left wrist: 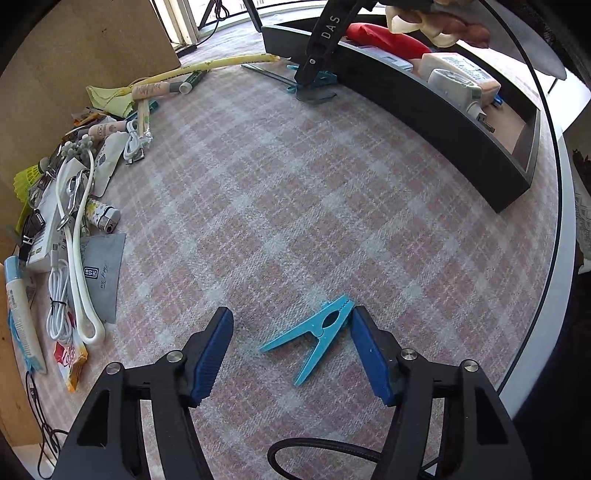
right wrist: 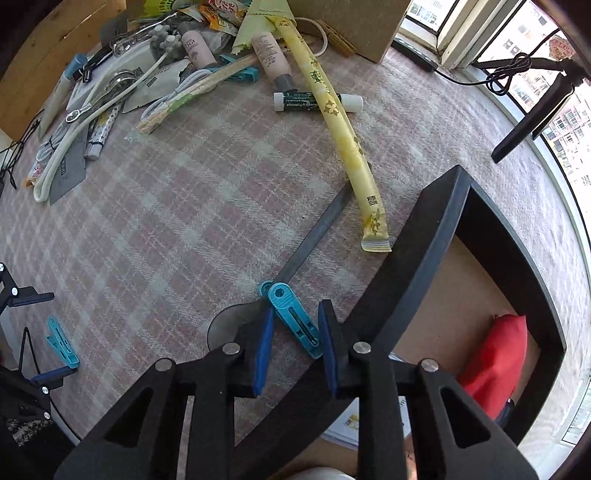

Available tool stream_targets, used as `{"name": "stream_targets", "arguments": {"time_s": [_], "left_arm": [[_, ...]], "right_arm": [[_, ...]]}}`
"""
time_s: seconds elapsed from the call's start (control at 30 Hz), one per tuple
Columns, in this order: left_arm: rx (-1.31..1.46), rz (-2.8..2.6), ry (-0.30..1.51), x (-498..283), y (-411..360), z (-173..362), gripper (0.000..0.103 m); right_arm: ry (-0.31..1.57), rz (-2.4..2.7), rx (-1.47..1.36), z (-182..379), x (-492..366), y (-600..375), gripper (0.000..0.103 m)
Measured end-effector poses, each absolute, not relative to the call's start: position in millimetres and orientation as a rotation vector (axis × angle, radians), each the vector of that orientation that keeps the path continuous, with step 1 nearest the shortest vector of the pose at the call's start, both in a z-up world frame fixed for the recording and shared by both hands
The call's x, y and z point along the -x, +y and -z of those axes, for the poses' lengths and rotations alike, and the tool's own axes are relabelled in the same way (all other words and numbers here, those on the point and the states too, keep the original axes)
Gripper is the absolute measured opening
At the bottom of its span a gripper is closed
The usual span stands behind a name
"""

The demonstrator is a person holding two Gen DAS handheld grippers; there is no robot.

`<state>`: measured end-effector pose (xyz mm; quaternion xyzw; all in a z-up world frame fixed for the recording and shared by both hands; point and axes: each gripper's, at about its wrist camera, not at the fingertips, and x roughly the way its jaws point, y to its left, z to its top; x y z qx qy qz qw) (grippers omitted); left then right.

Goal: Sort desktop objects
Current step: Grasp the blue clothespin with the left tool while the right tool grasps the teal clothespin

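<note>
Close in, left gripper [left wrist: 291,350] pointing steeply down at the table [left wrist: 295,206], which wears a pink-and-grey plaid cloth. Jaws spread; a blue clothespin [left wrist: 314,339] lies flat on the cloth between them, its toothed tip just at the right pad [left wrist: 369,354], left pad [left wrist: 212,354] well apart from it — not pinched.

Right gripper [right wrist: 295,343] straight down beside the black tray [right wrist: 413,254] wall. Jaws drawn narrow around a teal clip [right wrist: 293,317]; whether the pads actually press it, cannot tell. A dark flat strip [right wrist: 314,232] runs out from under the clip toward the far edge.

Black tray along the table's right edge — holds a red pouch [right wrist: 498,362] and, in the left view, pale boxes [left wrist: 458,74].

Farther out: long yellow paper sleeve [right wrist: 340,129] lying across a green-and-white tube [right wrist: 314,101]. Far-left corner, against a cardboard box [left wrist: 74,55], the unsorted heap: white cables [left wrist: 74,258], pink tubes [right wrist: 269,55], sachets, yellow-green cloth [right wrist: 266,22].
</note>
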<state>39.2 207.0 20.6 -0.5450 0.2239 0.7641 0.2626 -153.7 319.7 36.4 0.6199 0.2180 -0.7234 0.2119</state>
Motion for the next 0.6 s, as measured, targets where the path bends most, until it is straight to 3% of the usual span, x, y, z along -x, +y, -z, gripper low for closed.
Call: {"name": "stream_targets", "arguments": {"time_s": [0.13,0.23,0.3,0.6], "left_arm": [[1.492,-2.069,0.561,-35.1,205.7,-22.9,0.032],[1.516,-2.07,0.511,-31.4,201.5,-23.7,0.02],[1.531,-2.076,0.486,-29.4,197.3,-24.4,0.016],[1.575,-2.106,0.316,-23.8,172.6,-33.8,0.015]], "right_arm": [[0.537,2.014,-1.737,-38.4,157.1,323.2,0.015],[0.493,2.014,-1.756,-41.0,157.4,324.3,0.013],[0.469,2.005,-1.769,-43.6,156.0,325.1,0.013],[0.391,2.029,-1.751,-69.6,140.0,342.0,0.013]]}}
